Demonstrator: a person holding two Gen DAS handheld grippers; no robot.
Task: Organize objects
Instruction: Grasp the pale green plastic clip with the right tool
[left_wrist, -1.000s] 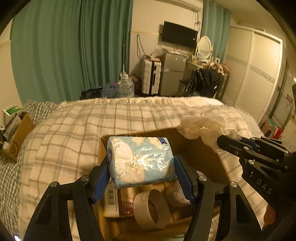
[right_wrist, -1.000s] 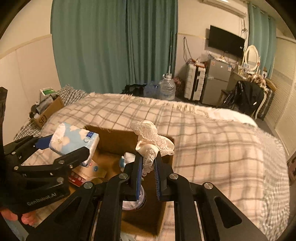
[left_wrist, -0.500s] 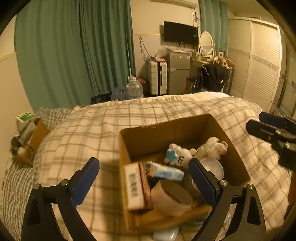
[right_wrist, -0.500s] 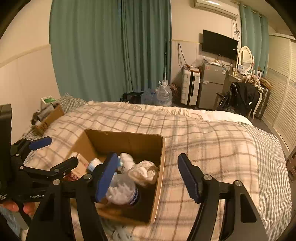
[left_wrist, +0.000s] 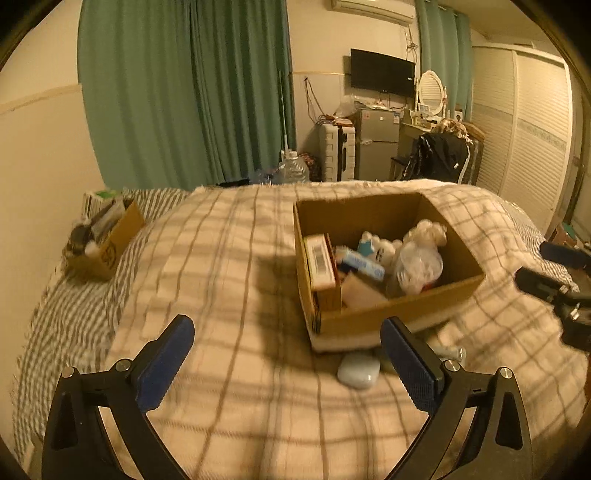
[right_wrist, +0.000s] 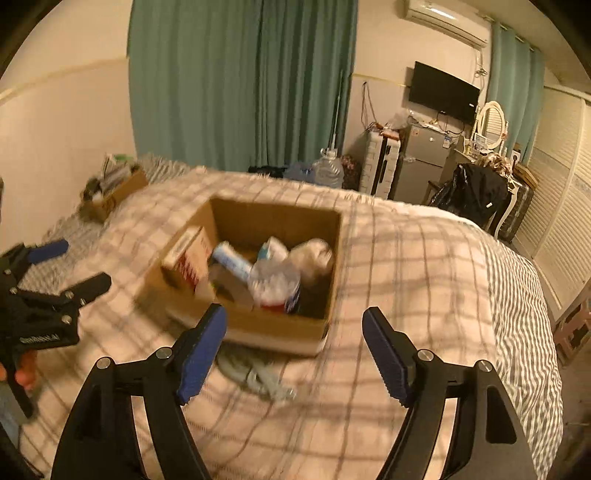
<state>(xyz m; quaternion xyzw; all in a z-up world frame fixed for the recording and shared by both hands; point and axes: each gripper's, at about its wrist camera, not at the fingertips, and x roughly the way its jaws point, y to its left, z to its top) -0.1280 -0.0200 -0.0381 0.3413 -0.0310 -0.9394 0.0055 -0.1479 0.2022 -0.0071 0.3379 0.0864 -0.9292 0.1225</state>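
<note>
An open cardboard box (left_wrist: 402, 317) (right_wrist: 258, 328) sits on the checked bedspread, holding several items: a red and white carton (left_wrist: 321, 262), a blue tube (left_wrist: 360, 264), a clear bag (left_wrist: 419, 264) and a white lace cloth (left_wrist: 426, 232). A small white case (left_wrist: 358, 369) lies on the blanket just in front of the box. A pale cable or cloth (right_wrist: 255, 374) lies by the box's near side. My left gripper (left_wrist: 288, 362) (right_wrist: 59, 266) is open and empty, near side and left of the box. My right gripper (right_wrist: 293, 350) (left_wrist: 550, 269) is open and empty, in front of the box.
A second cardboard box (left_wrist: 105, 240) with clutter sits at the bed's left edge by the wall. Beyond the bed are green curtains, a water jug (left_wrist: 293, 171), a small fridge (left_wrist: 376, 144) and a wardrobe (left_wrist: 524, 140).
Both grippers opened: the left let go of the tissue pack and the right dropped the lace cloth into the box. Both then pulled back and away from the box.
</note>
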